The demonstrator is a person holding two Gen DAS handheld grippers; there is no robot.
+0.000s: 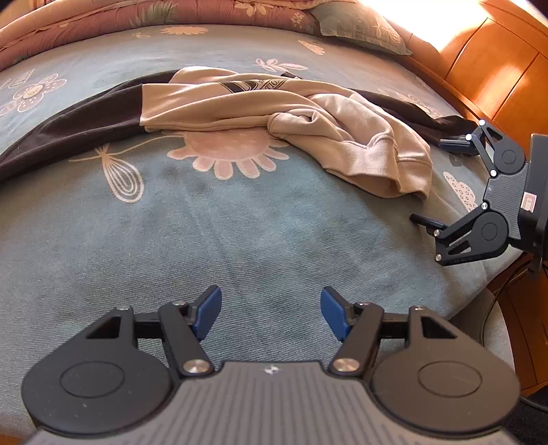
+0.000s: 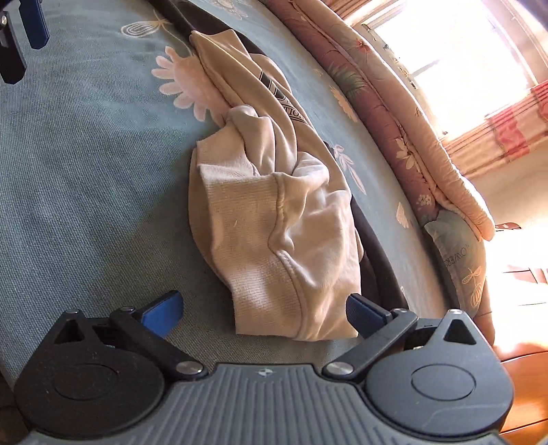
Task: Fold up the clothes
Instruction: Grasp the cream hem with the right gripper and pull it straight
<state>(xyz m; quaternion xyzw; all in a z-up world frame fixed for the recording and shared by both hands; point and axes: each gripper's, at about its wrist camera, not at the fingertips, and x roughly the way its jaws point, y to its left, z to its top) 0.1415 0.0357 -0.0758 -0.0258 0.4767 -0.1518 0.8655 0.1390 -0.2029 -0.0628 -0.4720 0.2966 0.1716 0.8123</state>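
Observation:
A beige sweatshirt with dark brown sleeves lies crumpled across the blue-grey flowered bedsheet. My left gripper hovers open over bare sheet, well short of the garment. At the sheet's right edge my right gripper stands wide open beside the ribbed hem. In the right wrist view the sweatshirt bunches toward me. Its hem lies between the jaws of the right gripper, and the blue pads do not press on it. A dark sleeve runs under the beige cloth.
A rolled pink floral quilt and a pillow line the far side of the bed. An orange wooden bed frame borders the right edge. A bright window glares in the right wrist view. The left gripper's finger shows top left.

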